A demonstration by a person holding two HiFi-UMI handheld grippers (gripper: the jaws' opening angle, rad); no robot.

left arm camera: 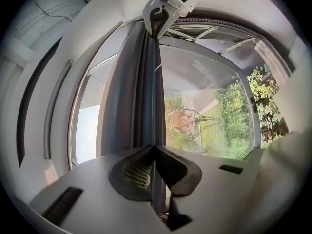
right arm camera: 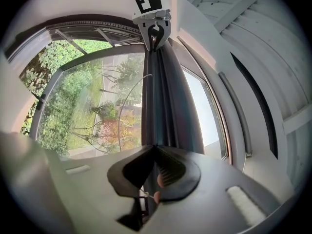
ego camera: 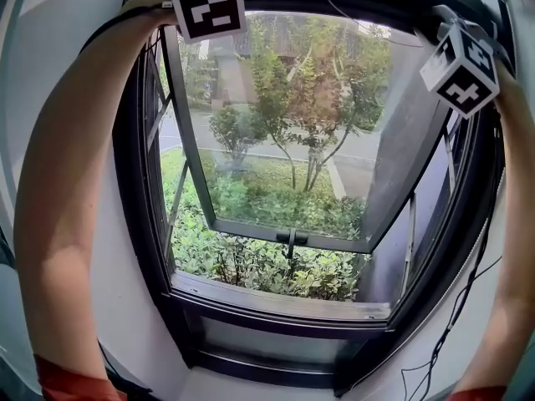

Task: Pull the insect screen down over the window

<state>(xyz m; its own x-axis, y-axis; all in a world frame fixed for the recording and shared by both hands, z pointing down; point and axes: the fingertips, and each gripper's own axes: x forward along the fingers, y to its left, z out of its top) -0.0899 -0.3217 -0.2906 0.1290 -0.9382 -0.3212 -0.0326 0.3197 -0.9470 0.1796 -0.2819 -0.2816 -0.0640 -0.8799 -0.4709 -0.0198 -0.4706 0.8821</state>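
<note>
so, both arms are up and both tools sit at the very top of the window. the left tool [left arm camera: 155,147] is clamped on the insect screen bar [left arm camera: 148,89], with its two black pads pressed against it from either side. the right tool [right arm camera: 155,147] pinches the same bar the same way further along. in each tool's own view the other tool shows at the far end of the bar, jaws closed round it too.

the bar itself is a long, narrow, dark grey strip, matt, with a few ridges running along its length. it runs dead straight from one tool to the other. it sits high up along the top of the window frame [ego camera: 276,306], with a paler grey band of frame on one side and the glass on the other.

from the head view only the marker cubes of the tools show, one top left [ego camera: 207,5] and one top right [ego camera: 462,67]. the left arm [ego camera: 67,182] and the right arm [ego camera: 512,291] reach up past the sides of the frame, with a bit of red sleeve [ego camera: 71,383] at the bottom left. the glass pane [ego camera: 288,140] is swung outward with its black handle [ego camera: 291,237] on the lower edge. through it and under it are bushes [ego camera: 251,261], small trees and a road. a thin black cable [ego camera: 456,307] hangs down by the right arm.
</note>
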